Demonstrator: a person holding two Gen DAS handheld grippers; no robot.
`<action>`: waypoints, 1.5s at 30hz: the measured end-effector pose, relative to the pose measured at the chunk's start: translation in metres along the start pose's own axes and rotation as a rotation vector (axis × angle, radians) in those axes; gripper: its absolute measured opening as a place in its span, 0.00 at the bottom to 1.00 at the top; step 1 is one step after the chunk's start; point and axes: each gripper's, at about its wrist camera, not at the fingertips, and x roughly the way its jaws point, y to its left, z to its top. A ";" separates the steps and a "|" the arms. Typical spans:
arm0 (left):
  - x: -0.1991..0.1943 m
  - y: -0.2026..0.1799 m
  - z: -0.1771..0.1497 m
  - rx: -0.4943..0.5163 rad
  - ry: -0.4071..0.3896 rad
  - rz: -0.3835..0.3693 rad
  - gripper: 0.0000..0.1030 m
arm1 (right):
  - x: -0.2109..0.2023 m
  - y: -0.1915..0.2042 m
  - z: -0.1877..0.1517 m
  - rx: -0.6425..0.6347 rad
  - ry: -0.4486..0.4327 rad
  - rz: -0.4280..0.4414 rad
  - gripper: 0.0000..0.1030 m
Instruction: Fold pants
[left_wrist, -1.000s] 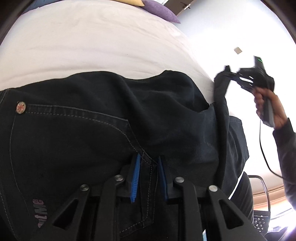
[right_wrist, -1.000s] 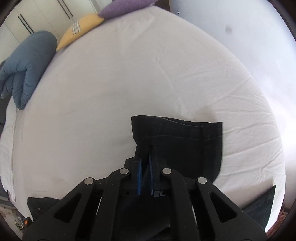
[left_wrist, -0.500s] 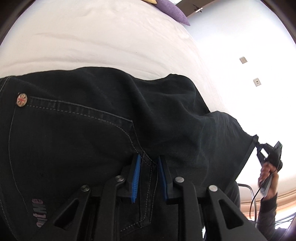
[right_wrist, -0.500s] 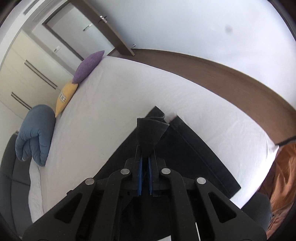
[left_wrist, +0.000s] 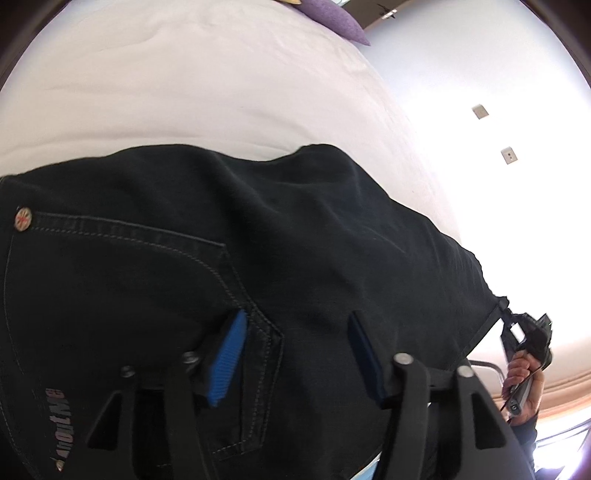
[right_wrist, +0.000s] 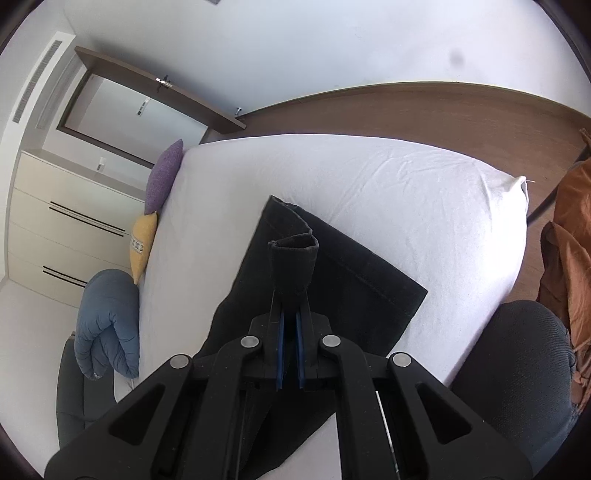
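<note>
Black jeans (left_wrist: 258, 258) lie across a white bed (left_wrist: 203, 85). In the left wrist view my left gripper (left_wrist: 295, 350) is open over the waist end, its blue pads either side of the back-pocket seam. My right gripper (right_wrist: 290, 350) is shut on a leg hem (right_wrist: 293, 266) and holds it above the other leg (right_wrist: 351, 288), which lies flat on the bed (right_wrist: 406, 192). The right gripper also shows far right in the left wrist view (left_wrist: 524, 339), pulling the leg taut.
A purple pillow (right_wrist: 164, 177), a yellow pillow (right_wrist: 142, 240) and a rolled blue duvet (right_wrist: 107, 325) line the bed's left edge. A dark chair (right_wrist: 517, 387) and orange cloth (right_wrist: 572, 258) stand at the right. A wooden headboard (right_wrist: 443, 110) runs behind.
My left gripper has opened and let go of the waist. My right gripper has carried the leg hem out and away, stretching the leg straight toward the bed's foot.
</note>
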 end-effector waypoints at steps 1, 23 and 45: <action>0.001 -0.002 0.001 0.014 0.000 0.008 0.66 | -0.003 0.017 -0.001 -0.072 0.000 -0.005 0.04; 0.022 -0.024 -0.001 0.135 0.000 0.071 0.84 | 0.017 -0.007 0.026 -0.078 0.120 0.016 0.04; 0.022 -0.045 -0.003 0.175 0.009 0.153 0.90 | -0.001 -0.086 -0.002 0.117 0.146 -0.064 0.03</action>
